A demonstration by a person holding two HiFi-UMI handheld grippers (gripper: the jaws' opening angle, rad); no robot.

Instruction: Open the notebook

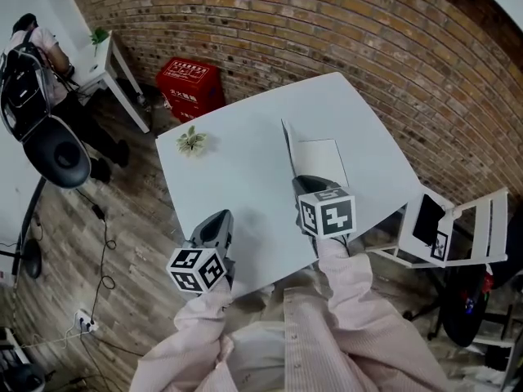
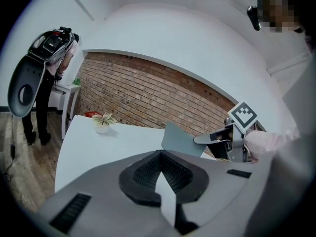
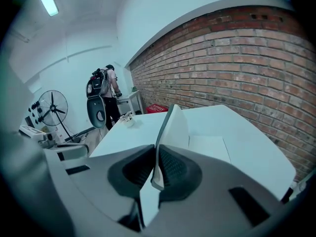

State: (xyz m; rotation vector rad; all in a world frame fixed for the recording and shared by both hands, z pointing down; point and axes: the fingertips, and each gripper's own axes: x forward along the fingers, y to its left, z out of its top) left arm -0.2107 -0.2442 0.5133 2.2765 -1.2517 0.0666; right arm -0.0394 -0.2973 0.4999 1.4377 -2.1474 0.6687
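Head view: white desk (image 1: 245, 186) in front of a brick wall. The notebook (image 1: 325, 158) lies on the desk's right half, with its cover (image 1: 287, 147) standing up off the pages along the left side. The right gripper (image 1: 309, 183) is at the notebook's near edge, on the cover. The left gripper (image 1: 216, 220) is over the near left of the desk, well apart from the notebook. A small plant (image 1: 192, 141) sits far left on the desk, and a red crate (image 1: 189, 84) is on the floor beyond. Left gripper view: jaws together, nothing between them, with the raised cover and the right gripper off to the right. Right gripper view: jaws clamped on the cover's near edge, cover upright between them, white page flat to the right.
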